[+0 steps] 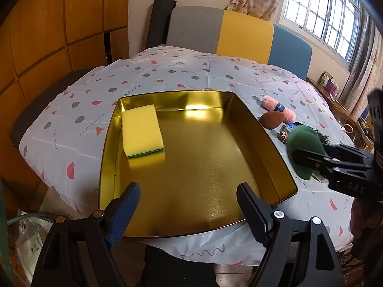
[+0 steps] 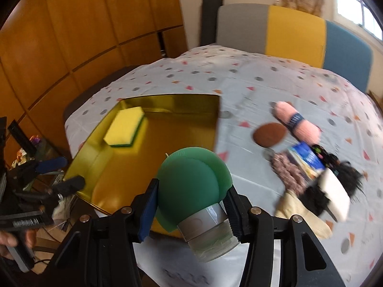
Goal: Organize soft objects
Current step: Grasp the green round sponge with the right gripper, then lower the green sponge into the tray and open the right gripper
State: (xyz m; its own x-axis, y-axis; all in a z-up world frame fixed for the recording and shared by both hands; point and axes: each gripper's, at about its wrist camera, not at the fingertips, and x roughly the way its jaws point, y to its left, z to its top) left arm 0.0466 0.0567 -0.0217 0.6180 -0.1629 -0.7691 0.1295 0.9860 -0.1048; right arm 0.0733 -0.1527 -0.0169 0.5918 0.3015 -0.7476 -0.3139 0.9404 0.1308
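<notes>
Patterned tablecloth [image 2: 263, 91]; green sponge-topped jar [image 2: 189, 189] pinched between right tongs [image 2: 191, 205], left tongs [image 1: 189, 205] spread.

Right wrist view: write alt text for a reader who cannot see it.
The right gripper clamps a green dome-topped item with a grey and clear base, held above the near edge of a gold tin containing a yellow sponge. To the right on the patterned tablecloth lie a brown oval sponge, pink yarn and other soft items.
</notes>
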